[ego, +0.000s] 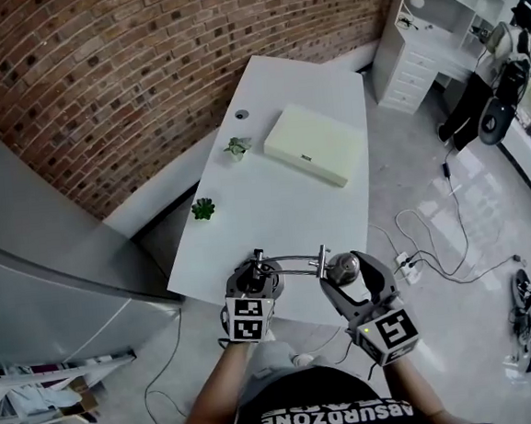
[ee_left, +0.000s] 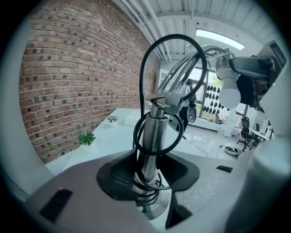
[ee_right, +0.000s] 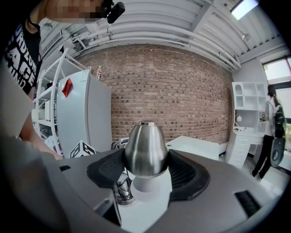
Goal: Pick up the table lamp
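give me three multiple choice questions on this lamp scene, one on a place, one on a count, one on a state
1. Where on the table does the table lamp stand?
A. at the edge nearest the person
B. at the far end
C. in the middle

2. How many small green plants stand on the table?
A. one
B. two
C. four

3. What is the right gripper doing?
A. open over bare table
B. shut on the lamp's metal shade
C. shut on a plant

Answers: A, the head view shows the lamp at the near edge; B, two plants stand near the table's left side; B, the pads press on both sides of the shade.
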Motion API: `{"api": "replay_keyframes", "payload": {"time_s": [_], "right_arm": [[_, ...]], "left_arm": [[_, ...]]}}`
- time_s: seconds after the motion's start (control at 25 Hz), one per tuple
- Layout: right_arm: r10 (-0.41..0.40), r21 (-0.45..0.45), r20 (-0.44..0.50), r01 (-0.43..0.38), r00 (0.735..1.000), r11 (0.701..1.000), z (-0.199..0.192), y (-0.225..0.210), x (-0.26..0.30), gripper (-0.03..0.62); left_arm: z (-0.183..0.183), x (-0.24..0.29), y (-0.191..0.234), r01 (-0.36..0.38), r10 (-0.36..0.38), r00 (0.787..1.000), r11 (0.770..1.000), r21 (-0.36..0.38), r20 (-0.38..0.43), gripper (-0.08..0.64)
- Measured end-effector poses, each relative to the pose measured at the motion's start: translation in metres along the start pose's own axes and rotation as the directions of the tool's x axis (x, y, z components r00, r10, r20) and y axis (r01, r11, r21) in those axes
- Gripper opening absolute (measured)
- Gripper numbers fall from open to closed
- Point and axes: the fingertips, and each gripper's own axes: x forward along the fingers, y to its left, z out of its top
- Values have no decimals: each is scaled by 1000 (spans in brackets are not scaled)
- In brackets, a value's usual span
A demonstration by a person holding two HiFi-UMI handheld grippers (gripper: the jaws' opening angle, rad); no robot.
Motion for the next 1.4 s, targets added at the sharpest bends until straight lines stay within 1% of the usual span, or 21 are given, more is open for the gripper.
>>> {"api": "replay_keyframes", "payload": {"time_s": [0.24,0.4,0.56,0.8,1.16,1.4], "right_arm": [[6,-8,6,-6,1000,1000,-1,0,0,290],[4,-14,-11,-4,1000,1000,-2,-1,-1,290],[23,-24,-10,-23,1000,999,1,0,-1,290],[45,-44,-6,-45,999,998,6,2,-4,290],[70,-75,26,-68,997,995,24,6,-9,290],[81,-66,54,-77,995,995,37,6,-15,290]], "left_arm": [[0,1,-1,2,-2,1000,1000,12,-1,152],[1,0,-2,-1,1,1000,1000,11,-11,150],[1,-2,-2,-9,9,1000,1000,1,-26,150],[-9,-5,-4,-23,22,999,1000,-20,-46,150],[-2,-16,-17,-10,7,999,998,-63,-43,149],[9,-26,-17,-24,22,999,998,-59,-32,149]]}}
